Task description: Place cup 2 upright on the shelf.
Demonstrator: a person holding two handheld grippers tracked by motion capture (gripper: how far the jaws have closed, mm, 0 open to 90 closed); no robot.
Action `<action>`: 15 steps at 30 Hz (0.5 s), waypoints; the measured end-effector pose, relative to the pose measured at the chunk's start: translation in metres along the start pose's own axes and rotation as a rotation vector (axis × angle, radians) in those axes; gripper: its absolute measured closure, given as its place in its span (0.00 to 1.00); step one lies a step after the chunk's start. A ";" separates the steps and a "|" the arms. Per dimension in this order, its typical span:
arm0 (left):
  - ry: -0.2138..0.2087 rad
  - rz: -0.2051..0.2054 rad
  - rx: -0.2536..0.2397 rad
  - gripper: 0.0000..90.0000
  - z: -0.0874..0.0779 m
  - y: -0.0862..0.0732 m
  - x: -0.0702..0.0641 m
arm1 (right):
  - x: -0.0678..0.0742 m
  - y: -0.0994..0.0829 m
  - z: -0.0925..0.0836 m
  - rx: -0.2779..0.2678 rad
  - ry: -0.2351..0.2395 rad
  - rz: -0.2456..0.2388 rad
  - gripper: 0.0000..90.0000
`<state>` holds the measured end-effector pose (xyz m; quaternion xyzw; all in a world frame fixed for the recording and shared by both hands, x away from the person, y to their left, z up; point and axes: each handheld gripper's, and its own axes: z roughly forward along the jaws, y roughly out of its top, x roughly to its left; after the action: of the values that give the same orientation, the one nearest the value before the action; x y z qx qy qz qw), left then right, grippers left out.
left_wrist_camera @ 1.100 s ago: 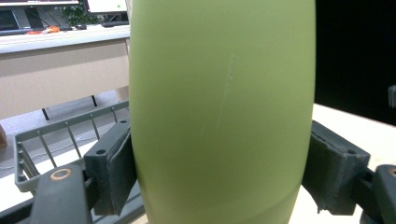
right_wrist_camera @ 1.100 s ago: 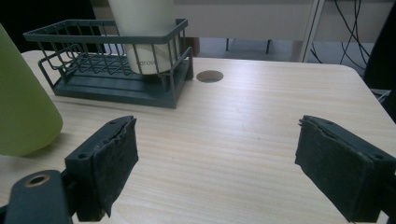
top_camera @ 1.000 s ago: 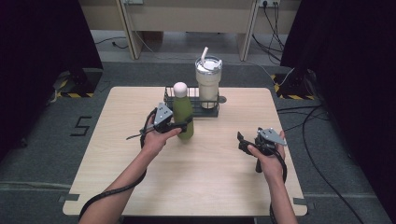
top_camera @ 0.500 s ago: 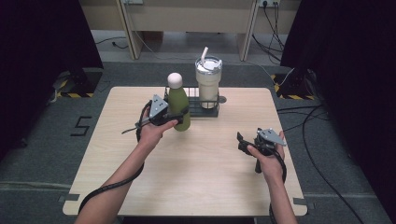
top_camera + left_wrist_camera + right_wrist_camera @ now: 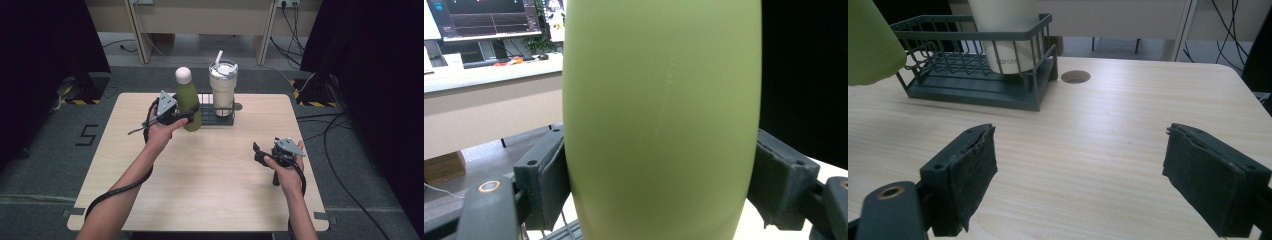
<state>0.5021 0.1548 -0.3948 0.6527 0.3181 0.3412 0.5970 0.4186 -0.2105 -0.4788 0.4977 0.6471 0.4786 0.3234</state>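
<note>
A green bottle (image 5: 188,102) with a pale round cap is held upright above the table, just left of a dark wire basket (image 5: 220,117). My left gripper (image 5: 184,116) is shut on the bottle's body; in the left gripper view both pads (image 5: 546,180) press against the green bottle (image 5: 659,120). A white tumbler (image 5: 223,90) with a straw stands in the basket's right half. My right gripper (image 5: 259,152) rests low over the table at the right, open, with nothing between its jaws; its own view shows the gripper (image 5: 1080,182) over bare wood, the basket (image 5: 978,87) beyond.
The wooden table (image 5: 200,190) has a cable hole (image 5: 1075,76) beside the basket. Cables trail on the floor at the right. A desk with monitors (image 5: 484,20) stands beyond the table.
The left gripper has lifted the green bottle and carried it up and toward the far side, closer to the basket's left end. The right gripper has stayed put.
</note>
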 end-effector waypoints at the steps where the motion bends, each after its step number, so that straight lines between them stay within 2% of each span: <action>1: 0.002 0.002 0.001 0.23 0.001 0.001 0.001 | 0.000 0.000 0.000 0.000 0.000 0.001 0.15; 15: 0.021 0.000 -0.022 0.23 0.008 0.016 0.008 | 0.000 -0.001 0.001 0.004 -0.001 -0.001 0.16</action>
<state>0.5135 0.1552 -0.3785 0.6425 0.3205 0.3515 0.6008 0.4189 -0.2107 -0.4797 0.4983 0.6481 0.4768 0.3230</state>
